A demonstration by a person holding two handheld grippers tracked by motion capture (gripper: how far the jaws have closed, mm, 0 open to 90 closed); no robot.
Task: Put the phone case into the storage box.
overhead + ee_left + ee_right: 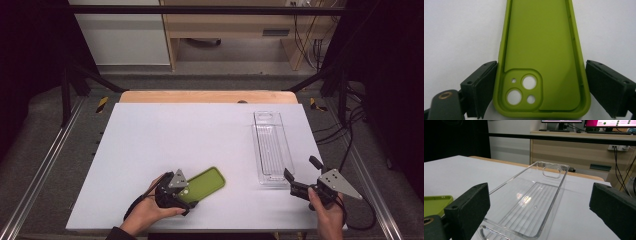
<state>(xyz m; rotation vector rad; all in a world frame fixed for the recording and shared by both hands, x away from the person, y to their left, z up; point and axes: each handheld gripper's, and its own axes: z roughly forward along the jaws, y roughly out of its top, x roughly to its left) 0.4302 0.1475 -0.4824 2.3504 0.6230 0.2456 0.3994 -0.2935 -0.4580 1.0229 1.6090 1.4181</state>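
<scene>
While the green case (pixel 204 184) lies flat on the white counter (pixel 165 135) near the front edge, the left tongs (pixel 186 196) sit right at its camera-hole end, w/ the person's left hand (pixel 150 210) wrapped round the body. In the left gripper view the case (pixel 541 57) runs straight up btw the two black jaws, open side up, so you see the inside and the camera cutout (pixel 522 89) at the near end. Left pad (pixel 482 90) looks like it's touching the case's rim or v close to it; the right pad (pixel 606 87) stands just off the other rim w/ a thin strip of counter showing btw them. So jaws apart, straddling the case, not clamped on it.

Right tongs (pixel 301 176) are over at the front right corner of the counter, held by the right hand (pixel 327 212), jaws wide apart w/ nothing btw them. They point at the near short end of the clear tray (pixel 271 145), which lies lengthwise, running away from the person on the right half of the counter. In the right gripper view the tray (pixel 529 202) is empty, ribbed floor, a slot handle cut in its far wall, and its near end sits btw the two jaws but not touched by either. A bit of the green case (pixel 436 203) peeks in at the left edge there. Case and tray are well apart.
</scene>
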